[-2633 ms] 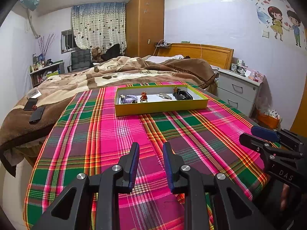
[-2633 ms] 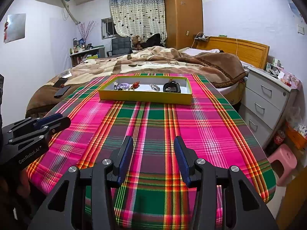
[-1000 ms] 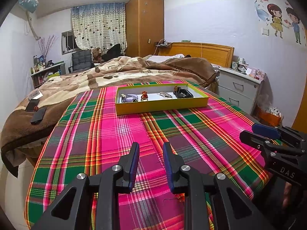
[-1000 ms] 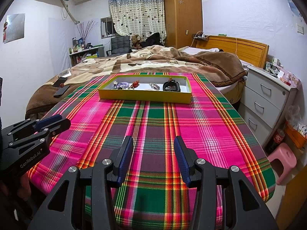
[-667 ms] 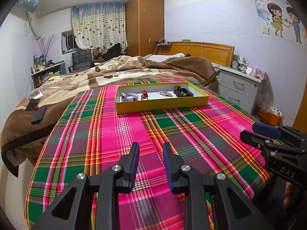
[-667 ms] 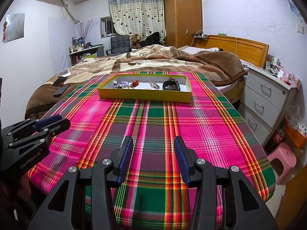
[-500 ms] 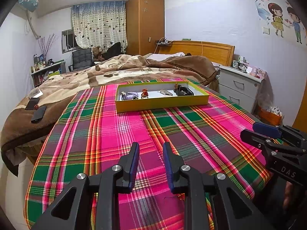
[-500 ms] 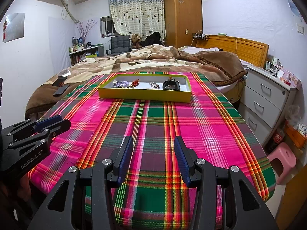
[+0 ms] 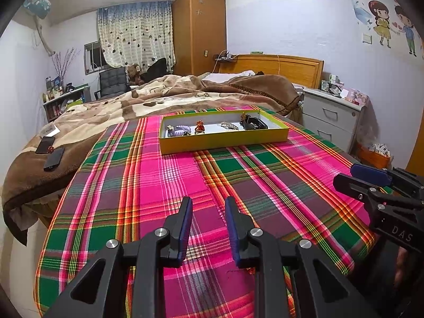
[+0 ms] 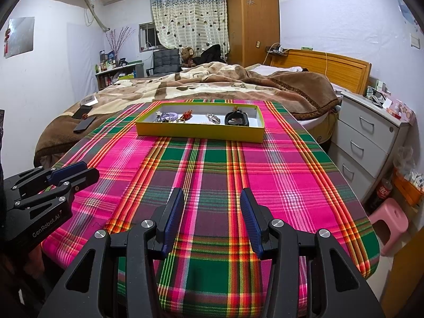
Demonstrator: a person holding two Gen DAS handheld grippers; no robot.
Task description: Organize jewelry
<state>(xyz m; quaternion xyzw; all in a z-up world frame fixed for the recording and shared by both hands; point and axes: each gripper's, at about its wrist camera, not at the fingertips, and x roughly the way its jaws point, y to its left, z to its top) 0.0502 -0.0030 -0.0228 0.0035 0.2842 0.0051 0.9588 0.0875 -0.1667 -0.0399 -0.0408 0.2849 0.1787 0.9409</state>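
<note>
Two grippers, both empty. Left gripper: fingers apart, only plaid cloth showing in the gap. Right gripper: fingers wider apart, nothing between them. Both hang over the near end of the table, pointing down and forward.

Jewelry sits well away, at the far end, inside a shallow yellow tray. From left to right in it: a purple bracelet, a small red piece, a silver piece, a black band. Pieces lie near one another; whether any touch I cannot tell.

Risks, as judgement:
- Pieces are small and low on the tray floor. A pinch could close on air or slide a piece against the tray wall.
- Tray looks light. A finger catching the near wall would likely shove the whole tray toward the far edge, where the table meets the bed.
- Cloth is loose. A dragging fingertip could bunch it and shift the tray.
- Chain-like pieces may snag a neighbour when lifted.

Room to move: the stretch of cloth between grippers and tray is bare, so a straight approach is free. Table drops off at left and right; drawers and a pink stool stand beyond the right edge. Grippers are side by side, apart.
</note>
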